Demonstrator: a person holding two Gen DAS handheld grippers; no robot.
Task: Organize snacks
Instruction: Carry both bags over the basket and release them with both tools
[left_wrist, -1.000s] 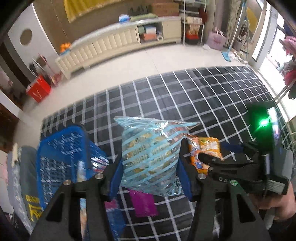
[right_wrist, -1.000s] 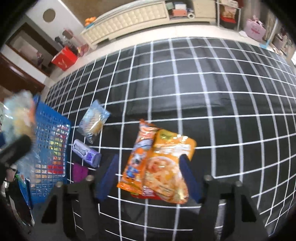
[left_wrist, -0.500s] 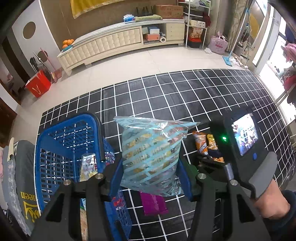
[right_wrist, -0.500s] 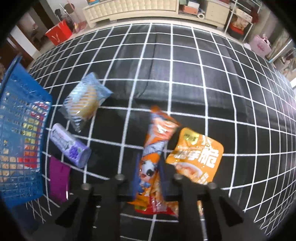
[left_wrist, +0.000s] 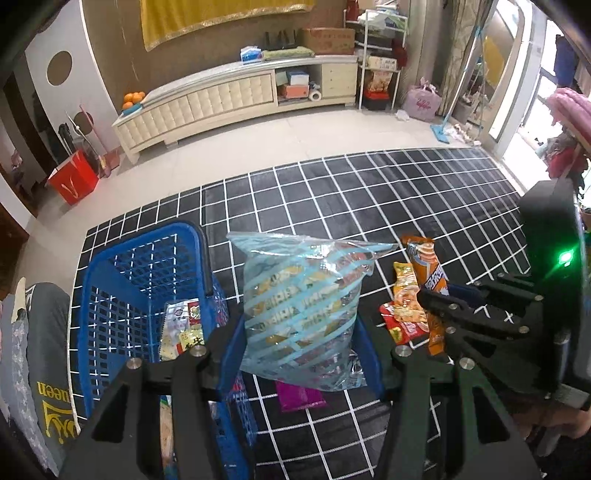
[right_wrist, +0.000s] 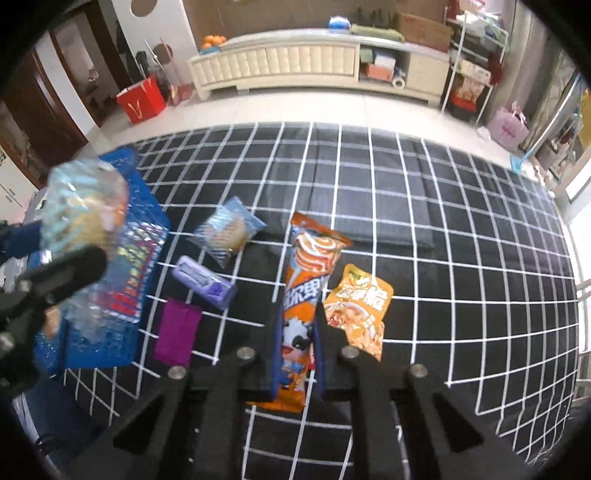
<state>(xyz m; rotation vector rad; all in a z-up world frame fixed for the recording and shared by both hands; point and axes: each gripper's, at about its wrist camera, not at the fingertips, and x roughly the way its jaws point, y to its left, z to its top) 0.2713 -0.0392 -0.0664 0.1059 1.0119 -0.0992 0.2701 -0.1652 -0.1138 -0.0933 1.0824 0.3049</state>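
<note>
On the grid-patterned mat (right_wrist: 424, 229), left fingers (left_wrist: 236, 339) clamp a crinkly striped bag (left_wrist: 303, 314); right fingers (right_wrist: 275, 350) pinch a long orange wrapper (right_wrist: 301, 295).

Both wrist views downward, sharing checkered mat (left_wrist: 369, 192).

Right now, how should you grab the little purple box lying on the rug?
Grip the purple box across its narrow sides, around the middle, coming from above. It lies flat and long on the rug, with bare rug along both long sides for the fingers.
</note>
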